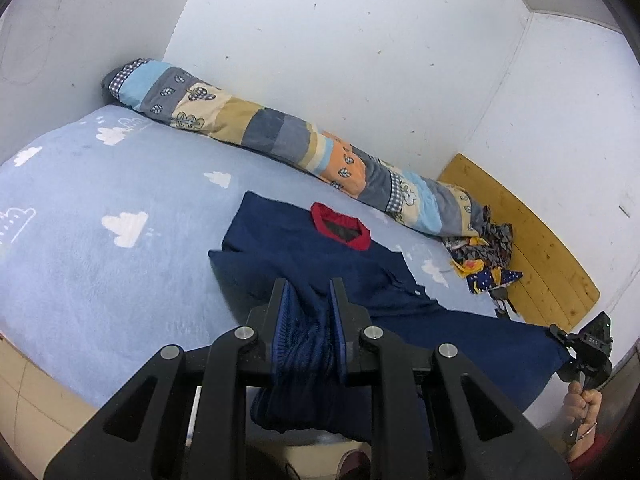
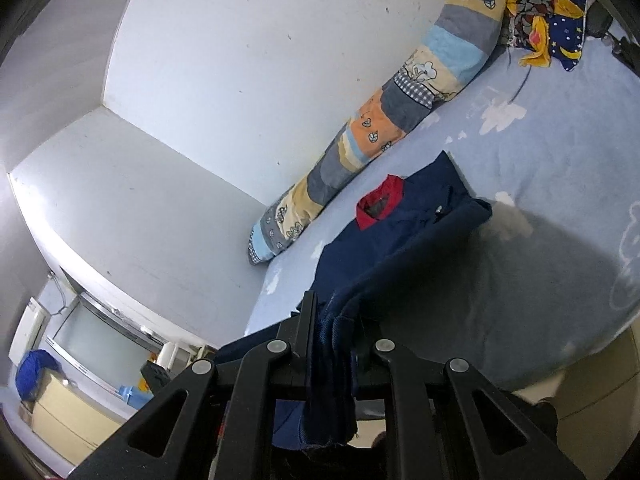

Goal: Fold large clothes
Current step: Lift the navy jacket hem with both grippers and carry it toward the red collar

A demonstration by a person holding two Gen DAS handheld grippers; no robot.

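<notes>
A: Where do you stand with the navy sweater?

B: You have its hem end lifted off the blue bedsheet; the left gripper is clamped on a bunched fold of the knit, and the right gripper is pinched tight on the other corner; the red collar end lies flat on the bed, toward the wall.

A: So how much is done?

B: By my reading, little; you look to be starting the first fold, hem toward collar; I cannot tell how the sleeves lie; the rest of the folding and the smoothing remain.

A: And the count?

B: One sweater in your two grippers; one rolled patchwork quilt along the wall; one heap of patterned cloth by the wooden headboard; how many pieces in that heap, I cannot tell.
</notes>
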